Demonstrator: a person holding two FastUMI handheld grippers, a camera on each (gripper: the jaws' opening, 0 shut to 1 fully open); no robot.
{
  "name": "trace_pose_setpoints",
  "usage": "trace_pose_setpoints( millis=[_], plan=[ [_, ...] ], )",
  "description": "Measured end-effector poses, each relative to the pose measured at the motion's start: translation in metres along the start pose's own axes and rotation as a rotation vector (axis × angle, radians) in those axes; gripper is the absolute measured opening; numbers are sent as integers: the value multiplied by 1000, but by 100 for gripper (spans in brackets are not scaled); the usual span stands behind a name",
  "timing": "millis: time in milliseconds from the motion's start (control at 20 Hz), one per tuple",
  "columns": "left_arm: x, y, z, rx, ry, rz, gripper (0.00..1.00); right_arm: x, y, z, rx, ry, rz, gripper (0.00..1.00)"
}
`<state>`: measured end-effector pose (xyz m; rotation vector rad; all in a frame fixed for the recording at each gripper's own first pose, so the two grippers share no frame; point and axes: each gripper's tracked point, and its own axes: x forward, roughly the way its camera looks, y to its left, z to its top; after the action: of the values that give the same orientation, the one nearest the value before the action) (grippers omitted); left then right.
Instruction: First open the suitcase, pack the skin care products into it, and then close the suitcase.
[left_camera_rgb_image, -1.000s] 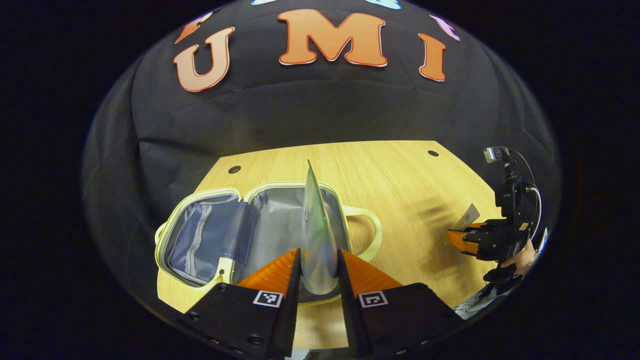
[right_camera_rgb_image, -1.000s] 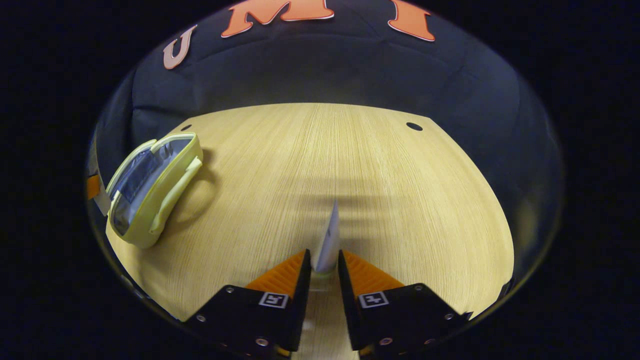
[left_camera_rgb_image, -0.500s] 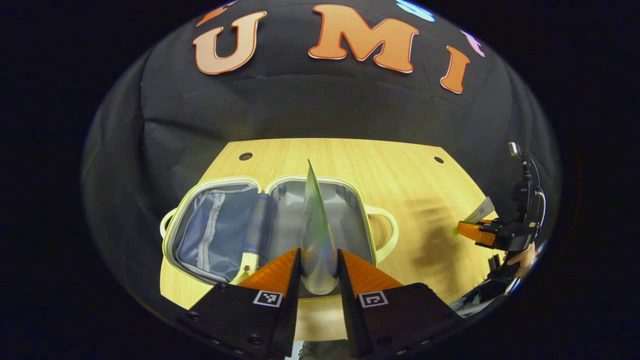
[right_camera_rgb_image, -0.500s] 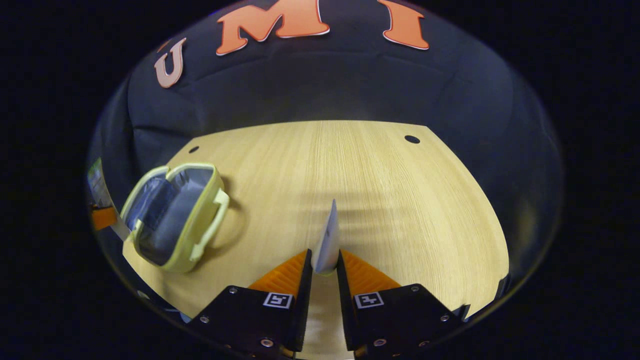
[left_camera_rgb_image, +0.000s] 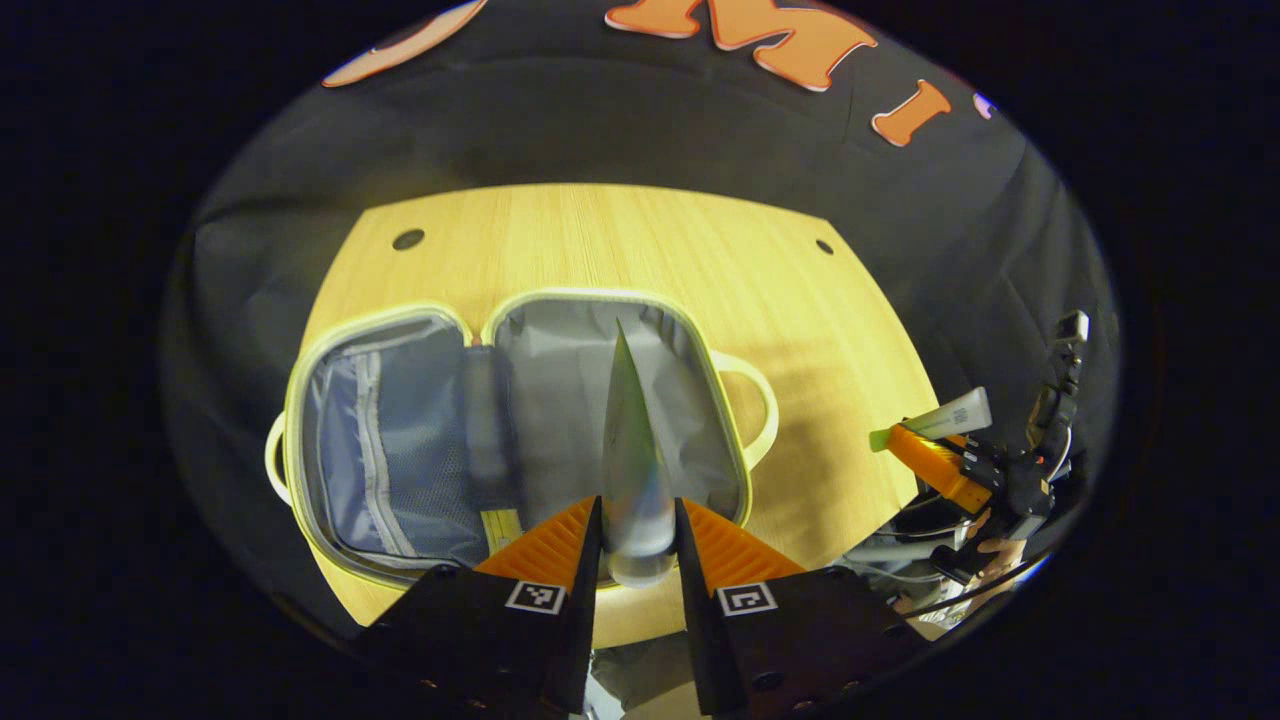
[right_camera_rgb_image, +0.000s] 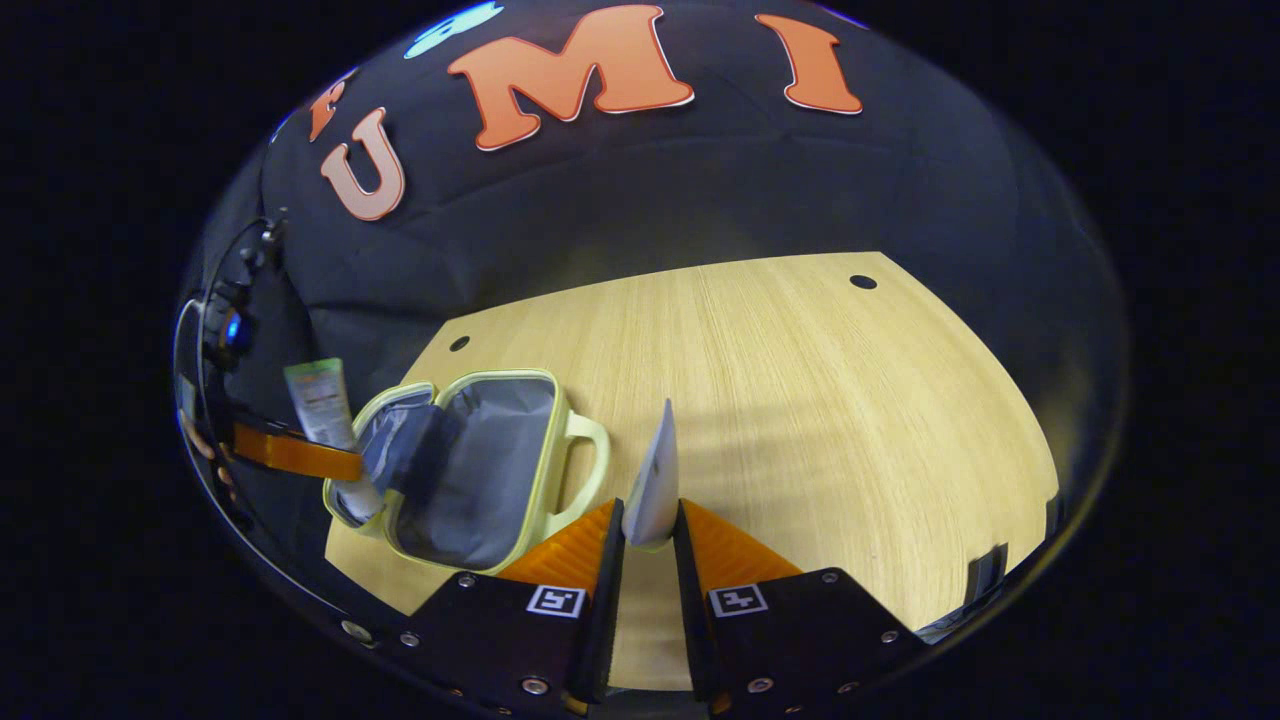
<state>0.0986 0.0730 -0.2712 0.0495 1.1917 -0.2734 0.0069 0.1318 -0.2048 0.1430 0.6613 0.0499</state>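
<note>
The left gripper (left_camera_rgb_image: 638, 525) now hangs higher over the open suitcase (left_camera_rgb_image: 510, 430) than a second ago: in the left gripper view the case has slid from the lower part of the picture to the middle, and both halves show almost from above. Its two fingers are pressed tight on a flat cosmetic tube (left_camera_rgb_image: 630, 470), cap end down between them, crimped tip pointing over the grey-lined right half of the case. The left half carries a blue mesh pocket (left_camera_rgb_image: 380, 430) with a zip. The pale yellow-green shell lies flat on the wooden table (left_camera_rgb_image: 620, 240), one handle (left_camera_rgb_image: 755, 410) sticking out on its right side.

Over at the right edge of that view sits the right gripper (left_camera_rgb_image: 915, 450), raised off the table compared with a second ago and clamped on a smaller white tube (left_camera_rgb_image: 950, 415) with a green cap; the hand holding it peeks out at the bottom edge.

The right gripper view tells the same story: the suitcase (right_camera_rgb_image: 470, 470) has swung from the far left edge in towards the fingers, just left of them now. The right gripper (right_camera_rgb_image: 648, 530) pinches its white tube (right_camera_rgb_image: 655, 485) edge-on, tip up. At far left the left gripper (right_camera_rgb_image: 310, 455) shows, its tube (right_camera_rgb_image: 322, 405) upright above the case's near half.

Labels: the left tube bears green print in the right gripper view, too small to read; the small tube's print is likewise illegible.
</note>
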Motion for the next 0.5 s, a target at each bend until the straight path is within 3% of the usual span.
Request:
trace_pose_setpoints(
  millis=[200,500],
  plan=[
    [53,22,2,22,120,73,41,-10,8,-10,31,8,-2,31],
    [95,34,-11,4,151,106,43,-18,-1,-16,6,34,-15,31]
  ],
)
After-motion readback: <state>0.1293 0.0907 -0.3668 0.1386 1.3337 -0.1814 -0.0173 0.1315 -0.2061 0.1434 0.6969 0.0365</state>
